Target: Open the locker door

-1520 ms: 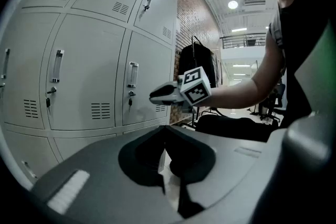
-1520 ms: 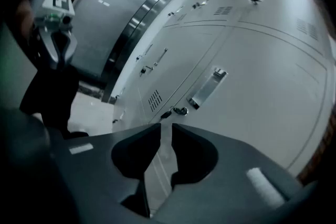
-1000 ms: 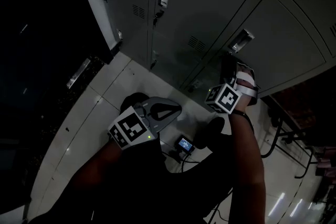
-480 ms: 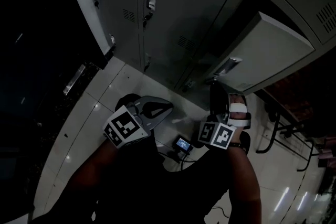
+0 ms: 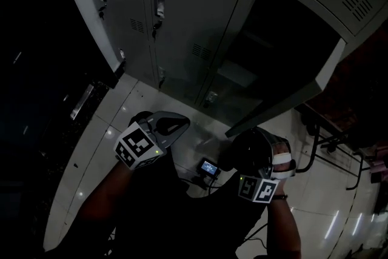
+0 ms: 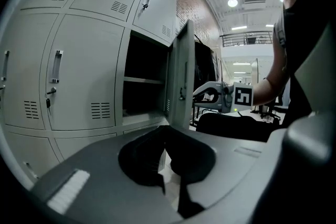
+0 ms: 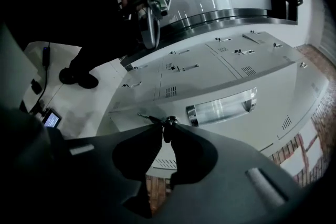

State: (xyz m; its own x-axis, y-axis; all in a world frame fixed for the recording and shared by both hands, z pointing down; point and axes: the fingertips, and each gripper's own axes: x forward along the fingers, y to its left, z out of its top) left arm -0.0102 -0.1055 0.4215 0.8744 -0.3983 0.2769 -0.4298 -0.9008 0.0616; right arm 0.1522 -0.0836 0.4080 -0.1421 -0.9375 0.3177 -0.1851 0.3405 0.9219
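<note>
The grey locker door stands swung wide open, and the dark compartment behind it shows a shelf. My right gripper is at the door's free edge. In the right gripper view its fingertips pinch the key in the lock, beside the chrome handle recess. The left gripper view shows the same door edge-on, with the right gripper at it. My left gripper hangs low in front of the lockers, apart from the door, its jaws together with nothing between them.
Closed lockers with handles and vents stand left of the open one. On the white tiled floor lie a small lit screen and cables. Chair legs stand at the right. A person's shoe is on the tiles.
The door has gone from closed to wide open. My right gripper came back toward me and down with the door's edge. The left gripper shifted only slightly.
</note>
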